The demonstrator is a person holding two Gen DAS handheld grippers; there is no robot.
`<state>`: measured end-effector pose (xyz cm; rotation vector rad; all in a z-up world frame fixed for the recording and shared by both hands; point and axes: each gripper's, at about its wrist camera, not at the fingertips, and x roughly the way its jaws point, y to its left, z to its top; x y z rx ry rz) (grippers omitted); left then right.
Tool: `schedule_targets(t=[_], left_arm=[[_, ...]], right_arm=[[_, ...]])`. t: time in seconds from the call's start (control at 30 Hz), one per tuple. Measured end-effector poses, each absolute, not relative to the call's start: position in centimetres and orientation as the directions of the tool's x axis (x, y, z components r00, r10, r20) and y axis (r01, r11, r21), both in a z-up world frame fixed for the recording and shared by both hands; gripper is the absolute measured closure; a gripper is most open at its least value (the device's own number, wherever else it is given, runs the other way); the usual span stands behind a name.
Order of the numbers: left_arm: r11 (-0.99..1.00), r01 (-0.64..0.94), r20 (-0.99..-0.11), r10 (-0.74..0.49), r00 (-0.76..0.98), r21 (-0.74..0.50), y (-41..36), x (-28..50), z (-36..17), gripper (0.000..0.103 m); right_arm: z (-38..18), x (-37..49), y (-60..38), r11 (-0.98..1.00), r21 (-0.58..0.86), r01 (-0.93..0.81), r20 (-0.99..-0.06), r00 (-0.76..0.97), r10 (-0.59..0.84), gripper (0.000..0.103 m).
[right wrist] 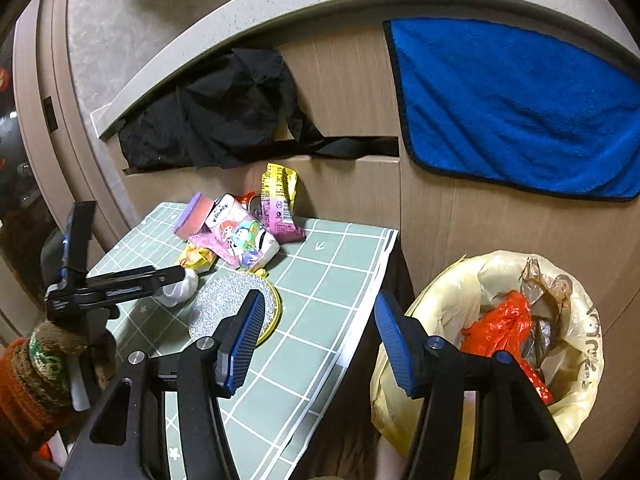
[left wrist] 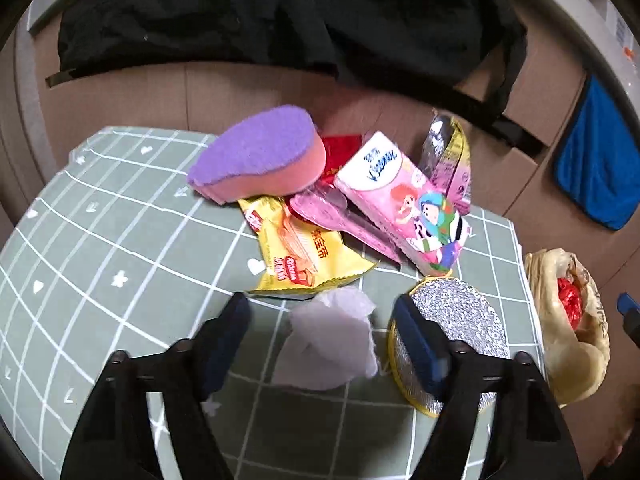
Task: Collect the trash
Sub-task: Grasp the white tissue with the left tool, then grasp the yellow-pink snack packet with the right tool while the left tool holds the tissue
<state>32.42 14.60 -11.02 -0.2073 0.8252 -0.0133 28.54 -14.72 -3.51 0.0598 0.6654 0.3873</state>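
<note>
Left wrist view: left gripper point(left wrist: 320, 332), fingers spread, straddling the tissue point(left wrist: 332, 340) without pinching.
Tissue: crumpled, soft white, on the checked worktop point(left wrist: 120, 220).
Scourer point(left wrist: 460, 320): round, glittery mesh.
Right gripper point(right wrist: 316, 336): fingers spread, empty.
Bin point(right wrist: 500, 344): crinkled plastic liner.

One sponge point(left wrist: 260, 152), one tissue pack point(left wrist: 400, 200), one crumpled tissue point(left wrist: 332, 336), perhaps three wrappers point(left wrist: 296, 256).

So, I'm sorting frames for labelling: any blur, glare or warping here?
Left wrist view: the crumpled tissue and the left tongs look smeared; grid lines on the tablecloth bow strongly. Right wrist view: sharper, counter edge curves from fisheye, corners dark. No glare.
</note>
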Motion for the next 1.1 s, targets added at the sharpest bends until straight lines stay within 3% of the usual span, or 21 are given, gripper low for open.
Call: schedule_targets(t=[0.03, 0.07, 0.13, 0.57, 0.8, 0.9, 1.1], left_arm=[[0.978, -0.079, -0.737, -0.090, 0.670, -0.191, 14.6, 32.8, -11.3, 0.043], [0.976, -0.082, -0.742, -0.096, 0.663, -0.199, 14.8, 33.0, -11.5, 0.060], [0.970, -0.078, -0.746, -0.123, 0.655, -0.229, 15.0, 33.0, -11.6, 0.078], [0.950, -0.055, -0.652, -0.168, 0.739, -0.307, 21.1, 25.6, -6.7, 0.079], [0.937, -0.057, -0.620, -0.182, 0.764, -0.345, 24.2, 23.5, -5.6, 0.079], [0.932, -0.067, -0.618, -0.182, 0.765, -0.357, 25.3, 23.2, -5.8, 0.079], [0.924, -0.077, -0.610, -0.184, 0.771, -0.376, 26.8, 23.1, -6.3, 0.079]], right_arm=[[-3.7, 28.6, -14.8, 0.926, 0.185, -0.329, -0.594, 0.713, 0.372, 0.048], [-3.9, 28.7, -14.7, 0.924, 0.195, -0.329, -0.600, 0.705, 0.378, 0.048], [-4.3, 28.9, -14.5, 0.918, 0.213, -0.335, -0.607, 0.691, 0.393, 0.048], [-7.0, 33.4, -7.7, 0.863, 0.227, -0.451, -0.670, 0.571, 0.474, 0.048], [-5.2, 37.9, -1.5, 0.804, 0.033, -0.594, -0.641, 0.604, 0.473, 0.051], [-4.7, 39.9, -0.2, 0.843, -0.027, -0.537, -0.624, 0.668, 0.406, 0.052], [-5.4, 43.8, -1.1, 0.935, 0.047, -0.350, -0.591, 0.745, 0.309, 0.051]])
